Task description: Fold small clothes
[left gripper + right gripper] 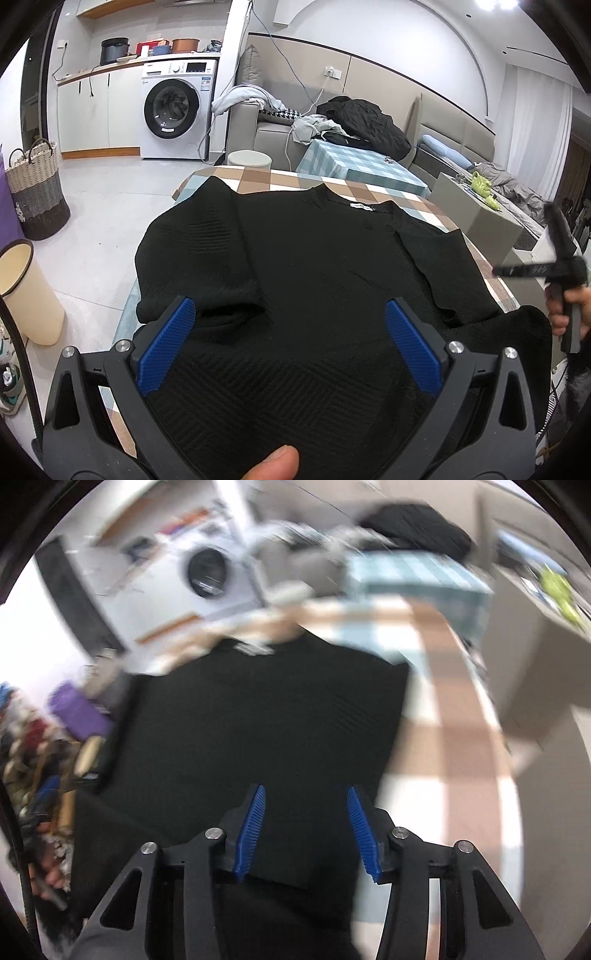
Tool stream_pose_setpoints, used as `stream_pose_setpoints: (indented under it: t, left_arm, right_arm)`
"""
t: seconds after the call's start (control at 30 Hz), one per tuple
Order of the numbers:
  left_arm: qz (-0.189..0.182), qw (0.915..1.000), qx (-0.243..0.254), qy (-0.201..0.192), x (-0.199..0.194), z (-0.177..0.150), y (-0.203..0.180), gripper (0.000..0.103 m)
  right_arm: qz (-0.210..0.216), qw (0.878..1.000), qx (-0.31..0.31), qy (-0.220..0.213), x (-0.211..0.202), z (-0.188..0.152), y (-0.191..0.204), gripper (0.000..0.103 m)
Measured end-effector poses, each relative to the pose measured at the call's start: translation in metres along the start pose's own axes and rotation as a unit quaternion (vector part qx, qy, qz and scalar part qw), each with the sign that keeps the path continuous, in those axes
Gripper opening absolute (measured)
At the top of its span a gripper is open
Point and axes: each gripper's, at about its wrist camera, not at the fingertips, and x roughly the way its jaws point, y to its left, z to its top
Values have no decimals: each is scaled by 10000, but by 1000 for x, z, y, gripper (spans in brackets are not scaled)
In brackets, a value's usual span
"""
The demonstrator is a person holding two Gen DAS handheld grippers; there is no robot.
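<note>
So the brown, cream and blue checked tabletop (373, 195) has the black ribbed knit sweater (295, 258) spread flat on it, collar at the far edge. Left gripper (290, 325) fingers spread wide over its hem, right gripper (306, 823) fingers apart, nothing pinched.

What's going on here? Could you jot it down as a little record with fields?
Garment: black sweater, spread flat, both sleeves folded inward
Label: white tag at the collar
Surface: checked tablecloth
Left gripper: open above the hem, nothing held
Right gripper: open, nothing between its blue pads; its view is blurred
Background: washing machine, sofa
</note>
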Motion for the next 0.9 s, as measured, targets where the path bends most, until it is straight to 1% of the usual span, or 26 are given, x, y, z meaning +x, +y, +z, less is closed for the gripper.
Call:
stream_pose_setpoints:
  t: [0.07,0.1,0.17,0.2,0.3,0.33,0.37,0.4,0.47,0.53,0.6,0.67,0.73,0.8,0.87,0.9]
  left_arm:
    - [67,10000,-20,41,1,0,2,102]
    - [109,9999,-51,58,2,0,4,102]
    - [170,9998,-123,74,0,-1,8,102]
    - [201,9996,-176,74,-1,-1,11,102]
    - [313,9992,-247,79,-1,-2,18,102]
    - [348,9990,-255,84,-1,-3,19,102]
    - [391,9988,-263,97,-1,-3,21,102]
    - [434,9986,-275,114,-1,-3,22,102]
    - [490,9982,-309,127,-3,-5,26,102]
    - [530,9978,-362,135,-5,-6,31,102]
    - [601,9973,-397,163,-8,-8,36,102]
    - [654,9968,-422,167,-10,-9,39,102]
    - [694,9964,-461,177,-11,-11,44,102]
    - [749,9956,-514,214,-9,-13,49,102]
    - [818,9944,-617,274,-7,-14,56,102]
    - [842,9932,-743,315,-6,-14,63,102]
  right_arm:
    - [21,9994,208,259,11,0,-22,47]
    - [73,9989,349,317,15,-5,-29,47]
    - [278,9980,396,401,24,-10,-35,45]
    - [275,9982,375,384,28,-11,-34,43]
    - [321,9985,301,329,37,-8,-35,25]
    - [313,9988,237,299,38,-8,-35,13]
    - [293,9990,204,262,37,-8,-32,9]
    - [252,9992,209,218,38,-8,-31,8]
    - [-55,9994,324,89,32,-5,-38,6]
    - [-233,9980,578,-34,33,2,-48,6]
    - [-175,9977,651,-5,32,6,-56,6]
    - [-169,9991,369,93,32,5,-47,8]
    - [-67,9997,165,187,33,5,-32,9]
    - [-179,9996,-88,201,30,3,-20,18]
    - [-363,9991,-96,205,25,3,-16,35]
    - [-369,9991,-30,189,21,2,-17,39]
